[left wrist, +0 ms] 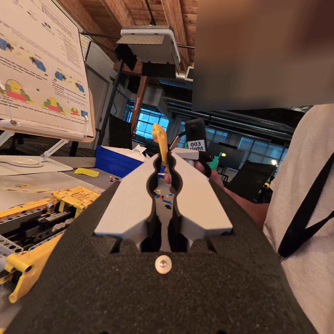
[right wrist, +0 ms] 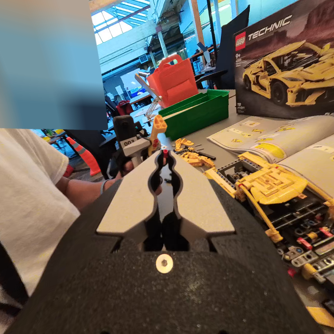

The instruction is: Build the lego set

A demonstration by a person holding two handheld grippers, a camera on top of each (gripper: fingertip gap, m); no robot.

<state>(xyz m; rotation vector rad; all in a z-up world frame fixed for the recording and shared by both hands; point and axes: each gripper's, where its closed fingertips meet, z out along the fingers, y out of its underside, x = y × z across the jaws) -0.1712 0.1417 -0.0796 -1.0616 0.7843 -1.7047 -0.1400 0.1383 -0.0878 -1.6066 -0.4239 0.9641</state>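
Left gripper [left wrist: 164,159] clamping yellow piece [left wrist: 160,142], right gripper [right wrist: 165,157] pinching red pin [right wrist: 165,152].

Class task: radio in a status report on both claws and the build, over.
Left claw shut on yellow piece. Right claw shut on red pin. Both raised, facing each other. Car half-built on table, nothing between them.

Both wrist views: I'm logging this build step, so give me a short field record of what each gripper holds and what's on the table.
left gripper: shut on yellow piece, held upright
right gripper: shut on red pin
relation: the grippers face each other above the table, close together
car: partly built, yellow, on table
manual: open, behind car
green bin: behind loose yellow parts
blue bin: on table
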